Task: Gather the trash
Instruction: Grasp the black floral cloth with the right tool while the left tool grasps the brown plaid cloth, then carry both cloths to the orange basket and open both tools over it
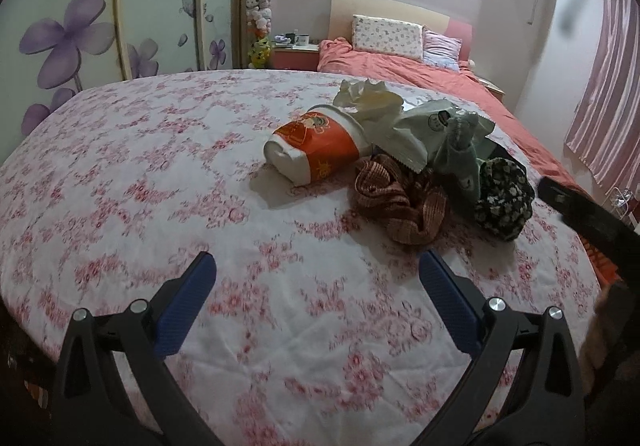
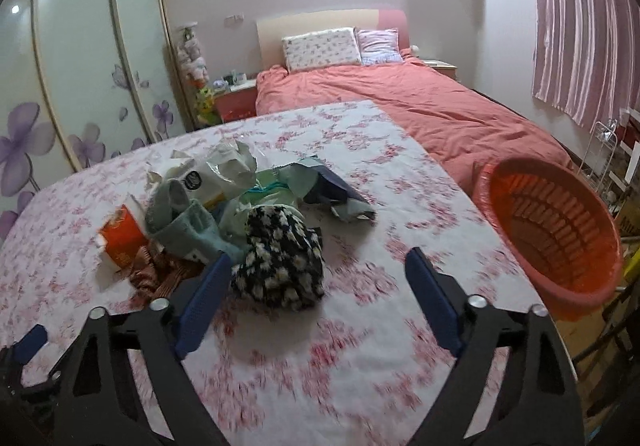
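Our left tongs (image 1: pixel 316 278) stand wide apart and hold nothing, their blue pads (image 1: pixel 188 302) hovering over the flowered cloth of the counter (image 1: pixel 120 173). Our right tongs (image 2: pixel 320 290) are just as wide and just as empty; their left pad (image 2: pixel 204 306) sits just beside the black-and-white flowered cloth bundle (image 2: pixel 280 262), though we cannot tell whether it touches.

Ahead of both tongs lies the pile of trash and clothes, all close together on the counter. In the left view the orange and white paper cup (image 1: pixel 316 149) lies on its side nearest the middle of the counter, its mouth turned away toward crumpled white paper (image 1: pixel 368 97). Just in front of the cup a brown striped cloth (image 1: pixel 400 201) is heaped, and beside that sits the flowered bundle (image 1: pixel 504 201). Between them a pale green sock (image 1: pixel 460 149) rises over a white snack wrapper (image 1: pixel 424 125).

In the right view we see the same heap from the other side: the cup (image 2: pixel 120 238) at the far left, the green sock (image 2: pixel 188 221) draped next to it, the white wrapper (image 2: pixel 200 181) behind, and a torn pale green and blue bag (image 2: pixel 320 185) spread toward the right.

Off the right edge of the counter an orange basket (image 2: pixel 552 230) is tilted, its opening facing us. Beyond the counter stretches a bed (image 2: pixel 420 101) with a coral cover and two pillows (image 2: pixel 320 47).
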